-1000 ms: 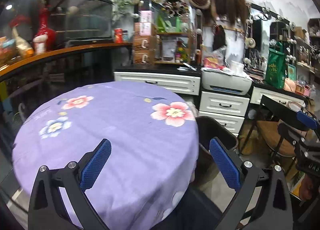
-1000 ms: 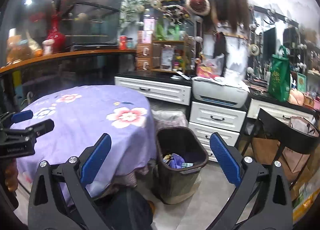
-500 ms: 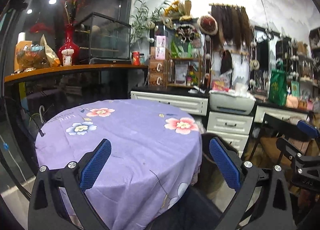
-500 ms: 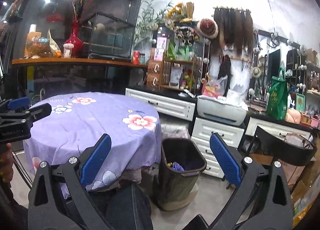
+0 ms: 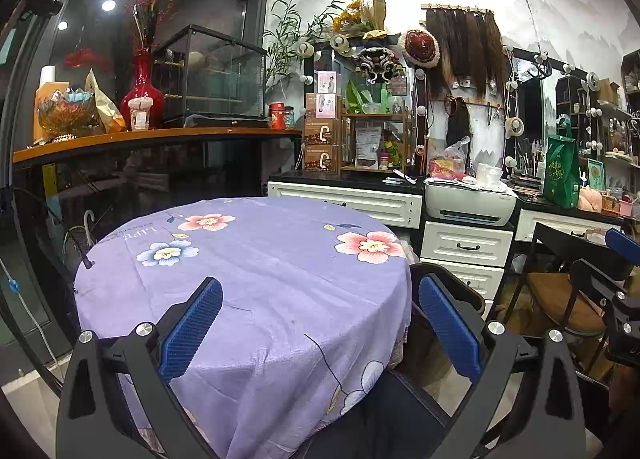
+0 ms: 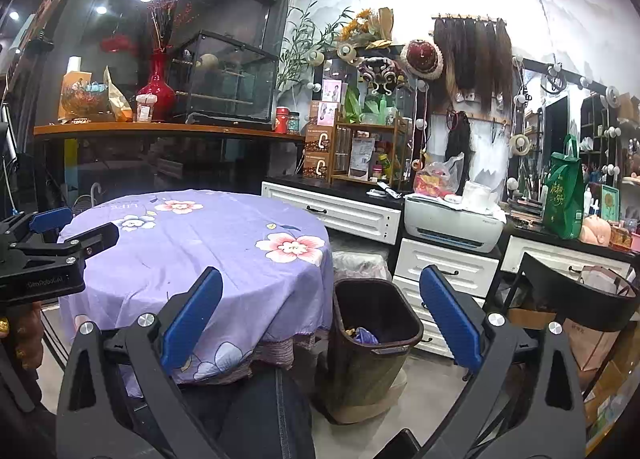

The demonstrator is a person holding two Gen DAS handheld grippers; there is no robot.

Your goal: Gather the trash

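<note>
Since a second ago both our grippers have risen and drawn back from the table: it sat large and close under the left gripper then, and now we see its whole round top with more of the room above it. The bin, which lay near the middle of the right view, now shows lower and smaller.

Our left gripper hangs over the near edge of the table with its fingers wide apart and nothing between them. Our right gripper is likewise spread wide and empty, held over the gap between the table and the bin. In the right view the left gripper shows at the far left edge, a hand below it.

The table wears a purple cloth printed with flowers, and its top is bare. The bin stands on the floor just beside the table's right side, in front of the white drawers. Trash lies in the bottom of it, a purple scrap and something yellowish. A printer sits on the drawers behind. A dark trouser leg shows between the right gripper's fingers.
</note>
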